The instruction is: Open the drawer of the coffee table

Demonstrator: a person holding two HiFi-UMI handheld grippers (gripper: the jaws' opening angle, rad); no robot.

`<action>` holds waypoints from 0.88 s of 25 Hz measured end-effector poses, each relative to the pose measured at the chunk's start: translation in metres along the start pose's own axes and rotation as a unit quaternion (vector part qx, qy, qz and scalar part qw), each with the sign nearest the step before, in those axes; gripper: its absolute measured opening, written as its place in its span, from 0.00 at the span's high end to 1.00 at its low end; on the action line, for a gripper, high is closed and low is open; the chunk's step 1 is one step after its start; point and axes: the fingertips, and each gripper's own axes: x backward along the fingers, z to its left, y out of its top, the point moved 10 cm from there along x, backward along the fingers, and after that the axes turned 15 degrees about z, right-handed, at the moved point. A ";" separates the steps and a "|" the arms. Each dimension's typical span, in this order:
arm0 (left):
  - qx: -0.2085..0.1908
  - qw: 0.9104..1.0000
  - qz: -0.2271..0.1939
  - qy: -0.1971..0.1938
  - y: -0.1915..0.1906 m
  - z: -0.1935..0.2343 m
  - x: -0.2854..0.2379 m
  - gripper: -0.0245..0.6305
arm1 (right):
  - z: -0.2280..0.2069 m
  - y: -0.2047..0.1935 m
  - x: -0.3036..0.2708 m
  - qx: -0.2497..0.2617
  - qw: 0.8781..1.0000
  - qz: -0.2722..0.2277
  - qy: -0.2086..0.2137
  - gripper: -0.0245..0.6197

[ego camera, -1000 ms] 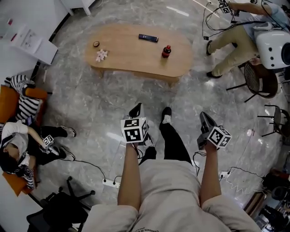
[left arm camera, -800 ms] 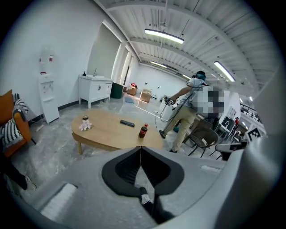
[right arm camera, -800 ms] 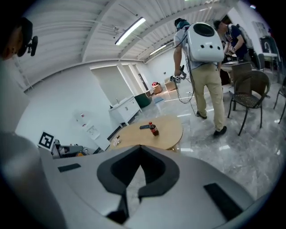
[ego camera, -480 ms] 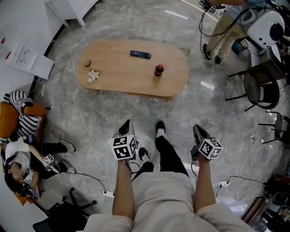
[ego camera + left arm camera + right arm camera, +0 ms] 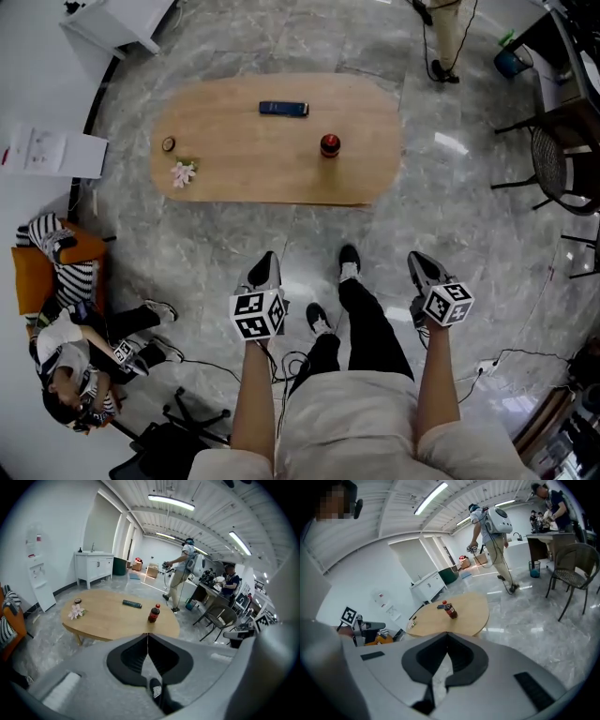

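An oval wooden coffee table [image 5: 225, 169] stands on the marble floor ahead of me; its drawer does not show in any view. On its top are a dark bottle with a red cap [image 5: 329, 144], a black remote [image 5: 283, 109], a pink flower [image 5: 182, 173] and a small round dark object [image 5: 168, 143]. My left gripper [image 5: 266, 262] is shut and empty, held over the floor short of the table's near edge. My right gripper [image 5: 416, 261] is shut and empty too, further right. The left gripper view shows the table [image 5: 103, 620] beyond the closed jaws; the right gripper view shows the table [image 5: 464, 613] as well.
A person sits on the floor by an orange cushion [image 5: 33, 272] at the left. Cables and a power strip [image 5: 225, 375] lie near my feet. Dark chairs [image 5: 562, 159] stand at the right. A white cabinet [image 5: 117, 21] is at the far left; another person [image 5: 180, 576] walks beyond the table.
I have stepped closer to the table, which now lies nearer and squarer in the head view. Both grippers stayed shut and came forward and a little lower.
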 end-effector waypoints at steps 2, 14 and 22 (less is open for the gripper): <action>-0.014 1.000 0.019 0.001 -0.006 0.013 -0.022 0.94 | -0.013 -0.001 -0.029 0.001 1.000 0.000 0.007 0.94; -0.010 0.998 0.055 0.010 -0.092 0.065 -0.199 0.94 | -0.109 -0.059 -0.188 0.070 0.997 0.026 0.004 0.94; -0.060 0.997 -0.038 0.034 -0.126 0.151 -0.325 0.95 | -0.219 -0.077 -0.280 0.086 0.995 -0.047 -0.004 0.94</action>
